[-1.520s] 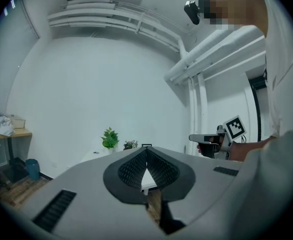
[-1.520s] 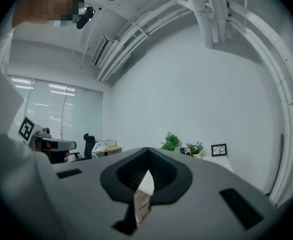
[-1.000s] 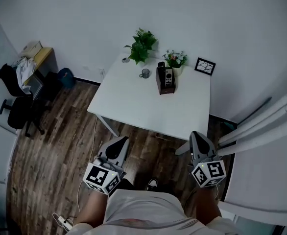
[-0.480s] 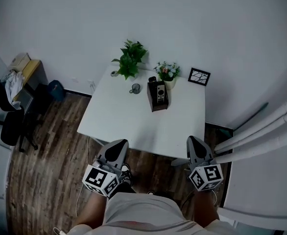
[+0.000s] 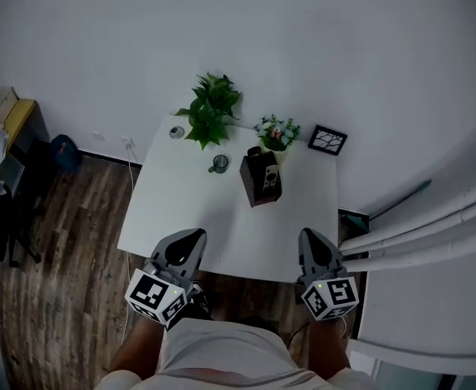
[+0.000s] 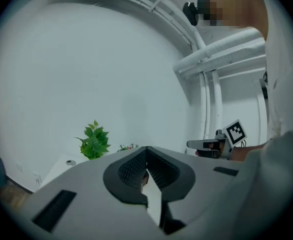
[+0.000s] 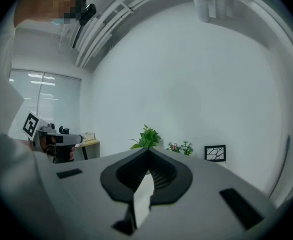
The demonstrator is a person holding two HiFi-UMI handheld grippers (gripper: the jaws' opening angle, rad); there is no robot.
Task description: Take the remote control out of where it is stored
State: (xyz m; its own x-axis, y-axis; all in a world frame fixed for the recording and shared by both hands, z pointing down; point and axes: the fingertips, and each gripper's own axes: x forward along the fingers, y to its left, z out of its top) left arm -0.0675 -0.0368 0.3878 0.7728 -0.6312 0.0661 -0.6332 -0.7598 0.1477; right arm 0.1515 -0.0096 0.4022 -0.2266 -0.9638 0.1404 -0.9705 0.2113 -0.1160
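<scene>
Step in hand, as I read it: approach, no grasp begun. The person stands at the near edge of the white table (image 5: 222, 238), and both grippers hang over that near edge, well apart from the target. The left gripper (image 5: 186, 237) is clenched with nothing in it: its own view shows the ribbed pads meeting at the tips and no object between them. The right gripper (image 5: 310, 236) is likewise closed tight and empty, its tips together in its own view. The remote control (image 5: 269, 182) sits in a dark holder (image 5: 250, 171) at the far middle of the table, slightly right of centre, and the holder looks tilted or leaning toward the near side. The remote looks like a slim light-grey bar with a dark round button zone near its top, showing against the holder's front face; how deep it sits is too small to tell. A mug (image 5: 218, 164) stands just left of the holder, flowers (image 5: 275, 131) are just behind it, a leafy plant (image 5: 210, 108) is far left and a picture frame (image 5: 327, 140) far right. Neither gripper view shows the remote, since the jaws block the table centre. The next move probably calls for reaching one gripper forward over the table, opening its jaws, lining them across the remote's narrow sides and pulling it up along the holder, maybe with the other gripper steadying the holder so it doesn't tip or drag.
</scene>
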